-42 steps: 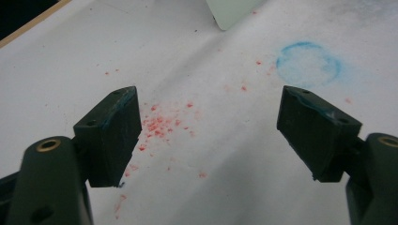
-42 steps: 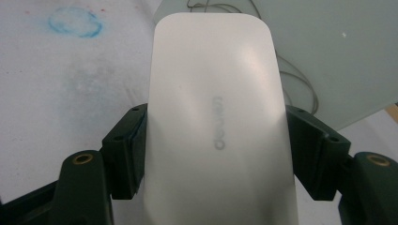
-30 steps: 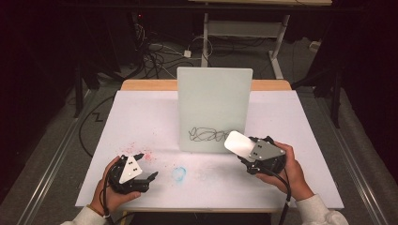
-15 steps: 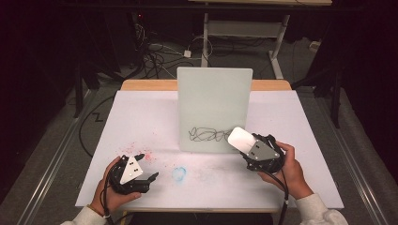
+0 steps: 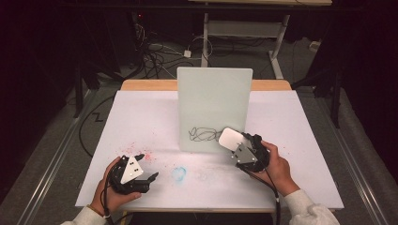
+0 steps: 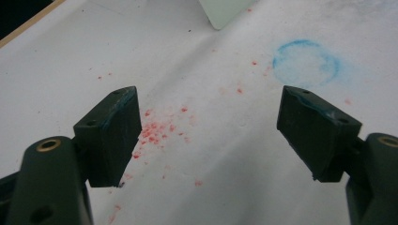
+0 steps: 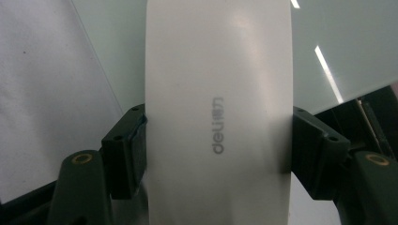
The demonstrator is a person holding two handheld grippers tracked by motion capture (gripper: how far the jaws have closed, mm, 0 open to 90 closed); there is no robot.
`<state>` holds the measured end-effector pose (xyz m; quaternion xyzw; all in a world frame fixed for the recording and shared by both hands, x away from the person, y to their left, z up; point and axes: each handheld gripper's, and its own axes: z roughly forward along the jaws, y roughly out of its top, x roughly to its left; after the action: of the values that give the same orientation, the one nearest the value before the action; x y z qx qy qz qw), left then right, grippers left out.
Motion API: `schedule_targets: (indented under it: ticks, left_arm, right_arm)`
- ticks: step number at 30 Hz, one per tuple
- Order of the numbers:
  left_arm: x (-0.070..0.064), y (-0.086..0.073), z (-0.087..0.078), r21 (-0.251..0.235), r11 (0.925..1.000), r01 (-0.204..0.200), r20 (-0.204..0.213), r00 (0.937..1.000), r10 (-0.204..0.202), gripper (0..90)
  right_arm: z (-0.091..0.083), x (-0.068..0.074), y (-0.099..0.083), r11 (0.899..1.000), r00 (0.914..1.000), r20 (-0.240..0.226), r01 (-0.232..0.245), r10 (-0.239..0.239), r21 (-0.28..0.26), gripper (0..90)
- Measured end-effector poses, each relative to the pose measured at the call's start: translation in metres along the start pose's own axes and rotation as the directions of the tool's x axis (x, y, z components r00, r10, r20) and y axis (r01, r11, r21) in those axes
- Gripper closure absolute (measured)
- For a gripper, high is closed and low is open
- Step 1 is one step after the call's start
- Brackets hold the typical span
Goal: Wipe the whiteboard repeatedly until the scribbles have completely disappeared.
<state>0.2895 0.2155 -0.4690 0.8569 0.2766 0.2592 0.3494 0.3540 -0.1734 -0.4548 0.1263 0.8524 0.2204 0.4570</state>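
Between right tongs (image 7: 218, 154) — a clamped white eraser (image 7: 218, 93) marked "deli" — left tongs (image 6: 209, 136) apart.

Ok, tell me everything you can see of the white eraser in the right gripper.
The eraser is a smooth, glossy white oblong with rounded ends, plastic by its look, with grey "deli" lettering on its back. The right gripper clamps it across its width, one jaw on each long side. It is held up at the whiteboard, beside the black scribble.

"deli" logo w/ Chinese chars, grey print, on white eraser (image 7: 218, 112).
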Motion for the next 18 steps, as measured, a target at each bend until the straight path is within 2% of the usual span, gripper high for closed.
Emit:
schedule_targets:
  ticks: [4, 8, 10, 14, 16, 18]
  left_arm:
    - [0.0, 0.0, 0.0, -0.001, 1.0, 0.0, -0.001, 1.0, 0.0, 21.4]
    - [-0.001, 0.0, -0.001, -0.004, 1.0, -0.002, -0.003, 1.0, 0.002, 21.4]
    - [0.0, 0.0, -0.001, -0.006, 1.0, -0.001, -0.004, 1.0, 0.001, 21.4]
    - [0.0, 0.0, -0.001, -0.005, 1.0, -0.001, -0.004, 1.0, 0.001, 21.4]
    - [0.0, 0.0, -0.001, -0.005, 1.0, -0.002, -0.003, 1.0, 0.002, 21.4]
    - [0.0, 0.0, -0.001, -0.003, 1.0, -0.003, -0.003, 1.0, 0.003, 21.4]
  right_arm:
    - [0.005, 0.006, -0.001, 1.0, 0.9993, 0.022, 0.031, -0.031, 0.004, 31.1]
    - [0.005, 0.006, -0.001, 0.999, 0.9988, 0.026, 0.041, -0.041, 0.004, 31.1]
    - [0.003, 0.005, 0.0, 0.999, 0.9971, 0.054, 0.053, -0.053, 0.008, 31.1]
    - [0.0, -0.008, -0.001, 1.0, 0.9941, 0.109, -0.002, 0.004, -0.016, 31.1]
    - [-0.001, -0.014, -0.002, 0.999, 0.9924, 0.117, -0.036, 0.039, -0.03, 31.1]
    - [-0.001, -0.014, -0.002, 0.999, 0.9923, 0.116, -0.04, 0.044, -0.031, 31.1]
